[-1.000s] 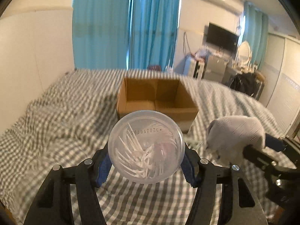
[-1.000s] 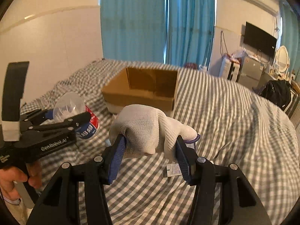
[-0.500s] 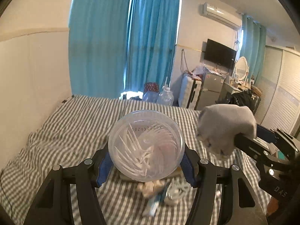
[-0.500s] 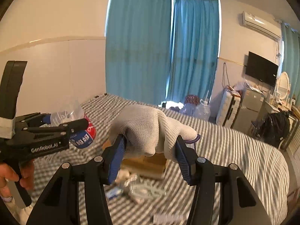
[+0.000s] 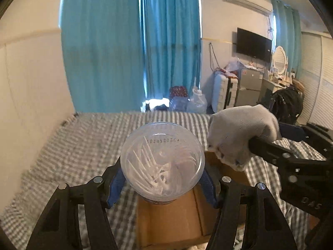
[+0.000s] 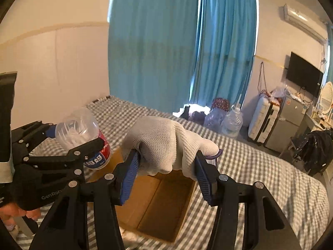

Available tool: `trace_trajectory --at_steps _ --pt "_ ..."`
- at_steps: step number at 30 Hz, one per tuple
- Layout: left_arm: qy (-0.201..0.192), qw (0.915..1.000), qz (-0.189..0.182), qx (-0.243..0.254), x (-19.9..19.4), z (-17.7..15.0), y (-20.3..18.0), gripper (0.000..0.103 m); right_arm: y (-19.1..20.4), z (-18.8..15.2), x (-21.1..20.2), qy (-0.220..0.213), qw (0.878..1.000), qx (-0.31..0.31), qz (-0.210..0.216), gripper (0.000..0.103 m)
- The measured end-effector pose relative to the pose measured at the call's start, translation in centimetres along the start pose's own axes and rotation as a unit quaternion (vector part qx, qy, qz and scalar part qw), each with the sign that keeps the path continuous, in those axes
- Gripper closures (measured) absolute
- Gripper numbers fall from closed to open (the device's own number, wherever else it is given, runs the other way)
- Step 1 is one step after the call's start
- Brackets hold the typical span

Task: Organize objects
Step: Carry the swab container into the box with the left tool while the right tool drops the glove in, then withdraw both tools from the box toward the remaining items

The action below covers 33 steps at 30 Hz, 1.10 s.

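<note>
My left gripper is shut on a clear plastic jar of white floss picks with a red and blue label, held above the open cardboard box. The jar also shows in the right wrist view. My right gripper is shut on a bundled white knit glove and holds it above the same box, just right of the jar. The glove shows in the left wrist view too. The box's visible inside looks bare.
The box sits on a bed with a grey checked sheet. Teal curtains hang behind. Water jugs, a suitcase and a TV stand past the bed on the right.
Both grippers rose, then moved forward with their loads. The box, ahead of them a second ago, is now right beneath the jar and glove.
</note>
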<state>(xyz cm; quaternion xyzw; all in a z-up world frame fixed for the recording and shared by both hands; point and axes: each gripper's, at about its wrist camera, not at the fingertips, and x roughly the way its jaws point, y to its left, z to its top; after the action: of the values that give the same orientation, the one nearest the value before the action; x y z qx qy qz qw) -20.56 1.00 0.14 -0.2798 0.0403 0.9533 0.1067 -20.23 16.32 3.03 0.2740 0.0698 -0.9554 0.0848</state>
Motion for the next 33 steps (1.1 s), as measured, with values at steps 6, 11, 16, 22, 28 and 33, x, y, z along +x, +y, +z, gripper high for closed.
trace_trajectory --at_steps 6,11,16,22,28,33 --pt "0.043 0.9987 0.004 0.027 6.1 -3.5 -0.8 0.038 -0.9 -4.6 7.6 0.053 0.998 0.01 0.011 0.05" --pt "0.076 0.9967 -0.022 0.017 7.6 -4.6 -0.8 0.038 -1.0 -5.8 9.3 0.067 0.997 0.033 0.021 0.044" --pt "0.084 0.9961 -0.026 0.009 5.5 -4.8 -0.7 0.027 -2.5 -4.8 6.4 0.04 0.997 0.064 0.018 0.017" --pt "0.018 0.9997 -0.017 0.001 -1.6 -2.8 -1.0 0.0 -3.7 -2.2 -0.7 0.005 0.998 0.07 -0.01 0.015" --pt "-0.024 0.9996 -0.012 -0.006 -9.8 -0.4 -1.7 0.0 -3.1 -0.6 -10.2 -0.027 0.998 0.047 -0.04 0.012" --pt "-0.04 0.9992 0.006 0.004 -14.9 0.5 -2.8 0.0 -1.6 -0.6 -16.5 -0.042 0.997 0.025 -0.06 0.011"
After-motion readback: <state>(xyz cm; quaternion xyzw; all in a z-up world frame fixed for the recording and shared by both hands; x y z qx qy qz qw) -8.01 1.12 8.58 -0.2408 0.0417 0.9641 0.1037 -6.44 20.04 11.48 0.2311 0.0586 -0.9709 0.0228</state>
